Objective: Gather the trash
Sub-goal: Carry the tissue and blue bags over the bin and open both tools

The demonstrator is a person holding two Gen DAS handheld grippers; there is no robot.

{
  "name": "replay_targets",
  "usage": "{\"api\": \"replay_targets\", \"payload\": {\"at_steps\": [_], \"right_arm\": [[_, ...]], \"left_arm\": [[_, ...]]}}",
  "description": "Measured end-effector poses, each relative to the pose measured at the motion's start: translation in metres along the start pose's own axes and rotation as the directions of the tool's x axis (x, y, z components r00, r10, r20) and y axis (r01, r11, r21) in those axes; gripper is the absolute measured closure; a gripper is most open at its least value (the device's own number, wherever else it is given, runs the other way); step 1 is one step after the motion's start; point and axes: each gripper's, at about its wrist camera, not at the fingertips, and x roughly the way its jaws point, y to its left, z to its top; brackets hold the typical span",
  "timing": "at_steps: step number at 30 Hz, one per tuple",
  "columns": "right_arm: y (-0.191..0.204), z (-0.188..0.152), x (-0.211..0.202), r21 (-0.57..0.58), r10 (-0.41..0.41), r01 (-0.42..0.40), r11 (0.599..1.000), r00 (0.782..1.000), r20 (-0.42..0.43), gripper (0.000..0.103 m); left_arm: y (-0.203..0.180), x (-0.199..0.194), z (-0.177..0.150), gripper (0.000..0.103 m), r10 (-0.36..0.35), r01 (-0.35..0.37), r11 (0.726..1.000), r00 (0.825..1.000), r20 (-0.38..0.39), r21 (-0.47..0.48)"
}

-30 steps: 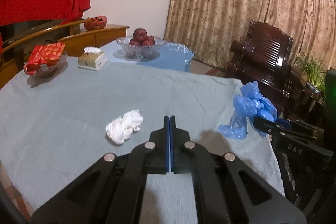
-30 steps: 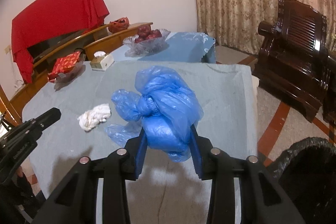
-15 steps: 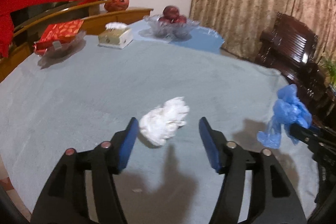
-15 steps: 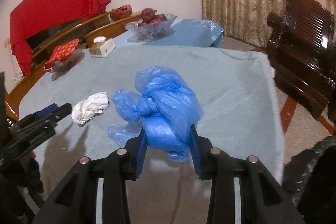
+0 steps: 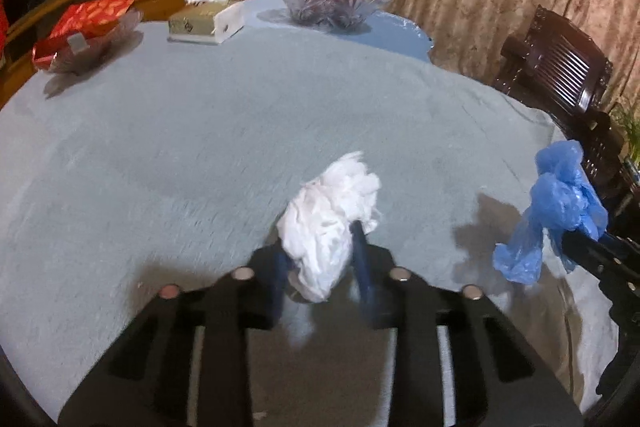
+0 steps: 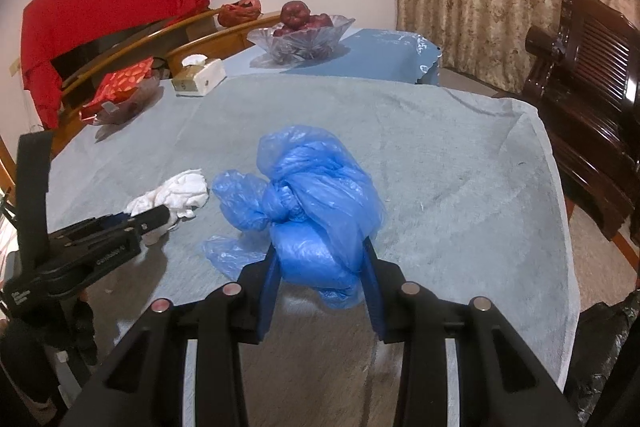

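Left tongs (image 5: 320,259) closing around white tissue wad (image 5: 332,219) — right tongs (image 6: 320,267) clenched on blue bag (image 6: 316,211).

text: none legible | left gripper (image 6: 150,217) body: white lettering, too blurred

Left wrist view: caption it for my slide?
Left gripper closing on white tissue wad over the grey tablecloth; right gripper holds blue bag.

Bare grey cloth (image 5: 240,131) mid-table; tissue box (image 5: 204,19), fruit bowl (image 5: 328,7), red packet dish (image 5: 84,35) along far edge.
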Motion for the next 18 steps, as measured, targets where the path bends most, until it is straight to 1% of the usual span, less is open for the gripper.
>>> {"api": "replay_targets", "payload": {"at_steps": [4, 7, 10, 18], "right_arm": [[-0.001, 0.002, -0.009, 0.004, 0.000, 0.000, 1.000, 1.000, 0.012, 0.065], [-0.003, 0.006, -0.021, 0.009, -0.004, 0.004, 1.000, 0.999, 0.031, 0.065], [-0.005, 0.010, -0.041, 0.015, -0.010, 0.009, 1.000, 0.998, 0.061, 0.065], [-0.019, 0.016, -0.097, 0.039, -0.021, 0.017, 0.999, 0.993, 0.119, 0.065]], "left_arm": [[-0.008, -0.016, 0.002, 0.082, -0.002, 0.003, 1.000, 0.999, 0.040, -0.006], [-0.021, -0.038, 0.004, 0.082, -0.005, 0.004, 1.000, 0.997, 0.081, 0.008], [-0.038, -0.062, 0.008, 0.082, -0.008, 0.004, 0.999, 0.993, 0.114, 0.035], [-0.086, -0.116, 0.007, 0.082, -0.064, 0.052, 0.996, 0.984, 0.164, 0.077]]}}
